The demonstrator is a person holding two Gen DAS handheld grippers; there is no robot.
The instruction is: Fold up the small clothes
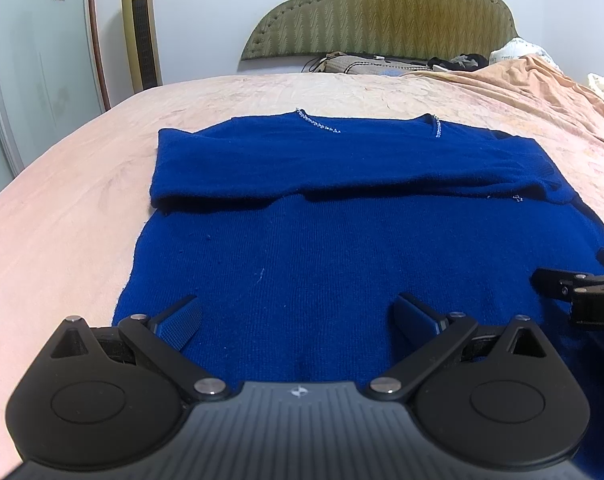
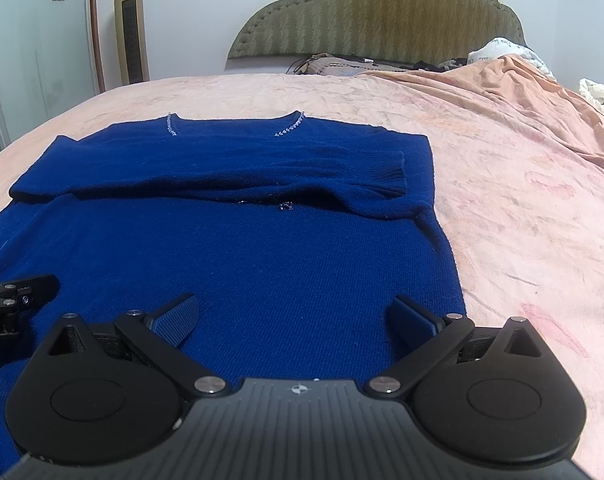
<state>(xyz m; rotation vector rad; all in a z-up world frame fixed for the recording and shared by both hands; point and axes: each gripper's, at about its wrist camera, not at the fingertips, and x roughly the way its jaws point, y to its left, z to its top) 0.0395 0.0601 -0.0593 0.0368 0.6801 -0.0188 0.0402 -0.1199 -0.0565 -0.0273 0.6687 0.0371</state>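
Left wrist view: a blue sweater [image 1: 302, 240] lies flat at mid-frame on a pink-sheeted bed [image 1: 62, 200], both sleeves already folded across its chest; the body apparently remains to be folded. Left tongs [image 1: 298, 320] and right tongs [image 2: 296, 318] hover at lower frame near the hem, spread wide, holding nothing.

Sweater [image 1: 341, 248] lies flat on bed [image 1: 82, 200], neckline toward headboard [image 1: 381, 12], hem nearest the cameras. Both sleeves [image 2: 230, 176] lie folded across its chest. Left gripper [image 1: 298, 320] and right gripper [image 2: 296, 320] sit side by side over the hem, jaws apart. Fan [image 1: 140, 28] stands left of headboard; bedding [image 2: 501, 92] is bunched at right.
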